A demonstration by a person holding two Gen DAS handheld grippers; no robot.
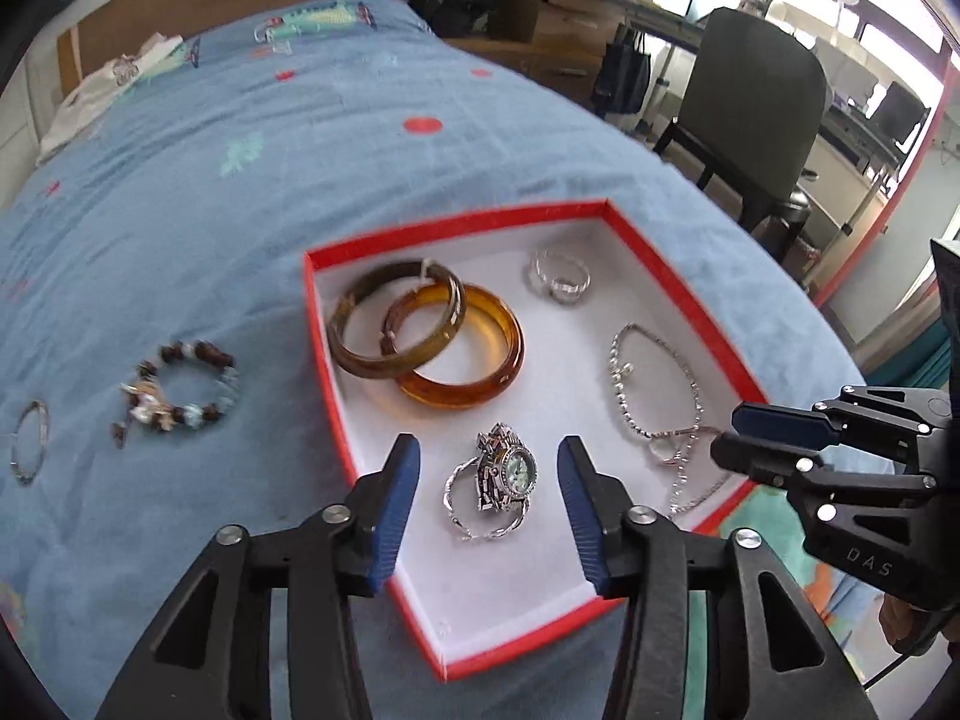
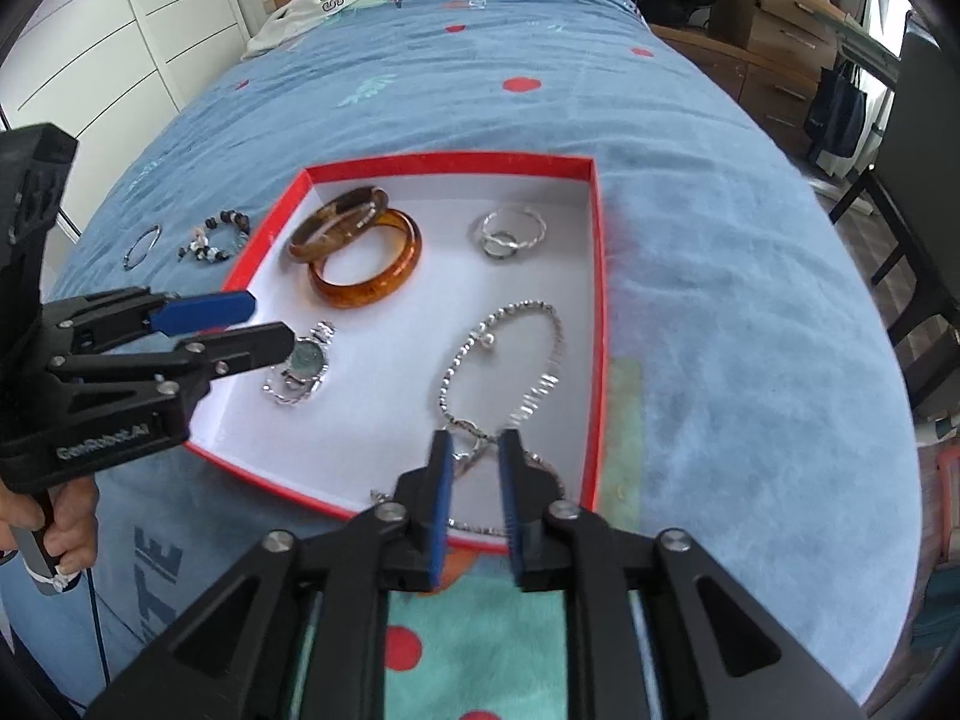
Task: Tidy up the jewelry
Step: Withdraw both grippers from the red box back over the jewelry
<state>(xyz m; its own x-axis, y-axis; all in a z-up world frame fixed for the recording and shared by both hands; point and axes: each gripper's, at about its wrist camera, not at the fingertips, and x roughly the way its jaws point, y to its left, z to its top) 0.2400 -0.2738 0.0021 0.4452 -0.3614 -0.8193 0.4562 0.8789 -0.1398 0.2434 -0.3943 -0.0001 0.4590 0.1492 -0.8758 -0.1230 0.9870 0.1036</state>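
Observation:
A red box [image 1: 456, 225] [image 2: 600, 312] with a white floor lies on the blue bedspread. It holds two brown bangles [image 1: 420, 336] [image 2: 360, 252], silver rings [image 1: 561, 276] [image 2: 510, 231], a silver chain [image 1: 654, 384] [image 2: 510, 354] and a small watch [image 1: 504, 474] [image 2: 306, 360]. My left gripper [image 1: 489, 504] [image 2: 267, 324] is open and empty, its fingers either side of the watch. My right gripper [image 2: 474, 480] [image 1: 726, 432] is part open over the chain's near end, holding nothing that I can see. A beaded bracelet [image 1: 180, 390] [image 2: 216, 240] and a thin silver bangle [image 1: 30, 441] [image 2: 142, 246] lie outside the box.
White clothing [image 1: 108, 90] [image 2: 324, 0] lies near the wooden headboard. A dark chair [image 1: 756, 108] and desks stand past the bed's right edge. A black bag [image 1: 462, 0] sits on the floor.

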